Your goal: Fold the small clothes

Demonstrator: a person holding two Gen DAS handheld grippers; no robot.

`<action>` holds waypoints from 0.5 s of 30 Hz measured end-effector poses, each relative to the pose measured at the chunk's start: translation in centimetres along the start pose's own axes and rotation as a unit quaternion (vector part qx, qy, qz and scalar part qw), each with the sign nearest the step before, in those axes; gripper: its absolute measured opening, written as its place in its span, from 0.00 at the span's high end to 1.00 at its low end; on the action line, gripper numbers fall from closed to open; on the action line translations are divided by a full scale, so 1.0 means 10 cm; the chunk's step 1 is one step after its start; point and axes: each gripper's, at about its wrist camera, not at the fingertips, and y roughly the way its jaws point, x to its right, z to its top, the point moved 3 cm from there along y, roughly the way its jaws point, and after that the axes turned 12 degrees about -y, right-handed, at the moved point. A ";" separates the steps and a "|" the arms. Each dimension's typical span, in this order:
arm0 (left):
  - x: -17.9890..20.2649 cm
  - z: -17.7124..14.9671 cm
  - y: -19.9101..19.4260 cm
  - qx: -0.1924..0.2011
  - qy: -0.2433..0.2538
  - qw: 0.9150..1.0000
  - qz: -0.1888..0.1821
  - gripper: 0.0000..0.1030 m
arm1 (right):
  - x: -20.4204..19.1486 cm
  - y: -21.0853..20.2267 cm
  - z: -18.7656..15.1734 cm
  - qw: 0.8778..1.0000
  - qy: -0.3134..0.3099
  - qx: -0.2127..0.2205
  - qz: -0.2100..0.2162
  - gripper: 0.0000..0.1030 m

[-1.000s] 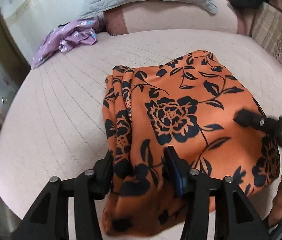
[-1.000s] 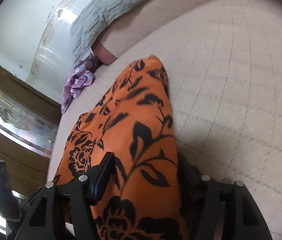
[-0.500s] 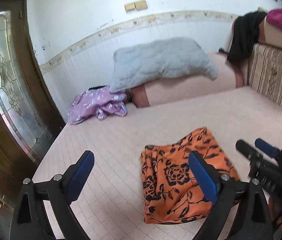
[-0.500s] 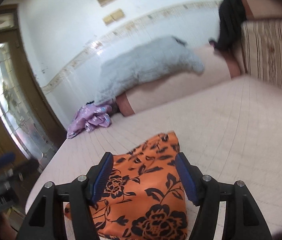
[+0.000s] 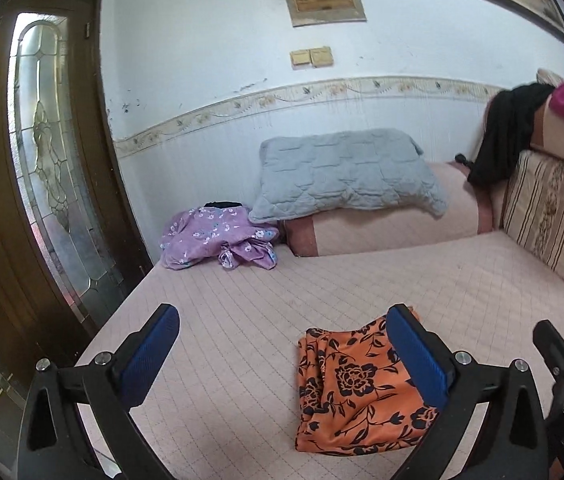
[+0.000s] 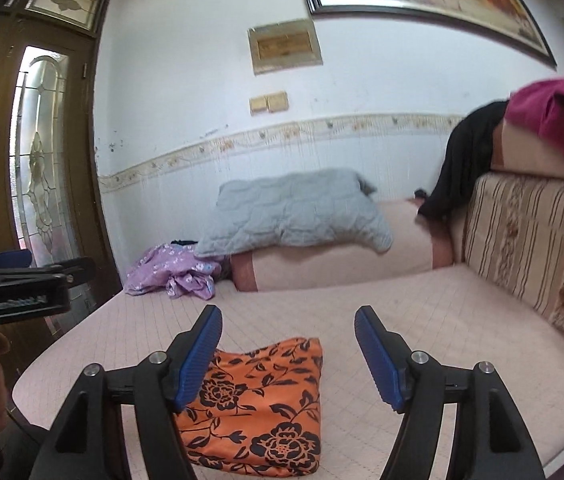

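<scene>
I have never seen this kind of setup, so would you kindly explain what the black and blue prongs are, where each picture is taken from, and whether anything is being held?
No robot is here: a person carries one hand-held gripper in each hand, each with a fisheye camera looking along its two blue-padded fingers. One picture comes from the left hand-held gripper, the other from the right hand-held gripper. Each also appears at the edge of the other's view. Both are raised above a pink quilted bed. The left stands wide open; the right's jaws are opening. Nothing is between either pair. On the bed lies a folded orange floral garment, and further back a crumpled purple garment beside a grey pillow.
</scene>
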 end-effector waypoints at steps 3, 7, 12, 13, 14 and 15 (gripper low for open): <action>-0.08 0.06 -0.13 0.013 -0.009 1.000 0.006 0.00 | -0.05 -0.19 0.15 1.000 -0.007 0.008 -0.004 0.29; -0.21 0.13 -0.29 0.029 -0.015 0.999 0.009 0.00 | -0.15 -0.34 0.26 1.000 -0.018 0.011 -0.001 0.29; -0.36 0.21 -0.43 0.034 -0.035 0.999 0.006 0.00 | -0.28 -0.44 0.35 0.999 -0.034 0.011 0.004 0.29; -0.39 0.22 -0.46 0.032 -0.038 0.999 0.006 0.00 | -0.32 -0.46 0.37 0.999 -0.037 0.012 0.006 0.29; -0.43 0.24 -0.49 0.031 -0.041 0.999 0.004 0.00 | -0.33 -0.48 0.38 0.999 -0.038 0.014 0.007 0.29; -0.44 0.25 -0.50 0.032 -0.043 0.999 0.003 0.00 | -0.35 -0.50 0.40 0.999 -0.040 0.016 0.008 0.29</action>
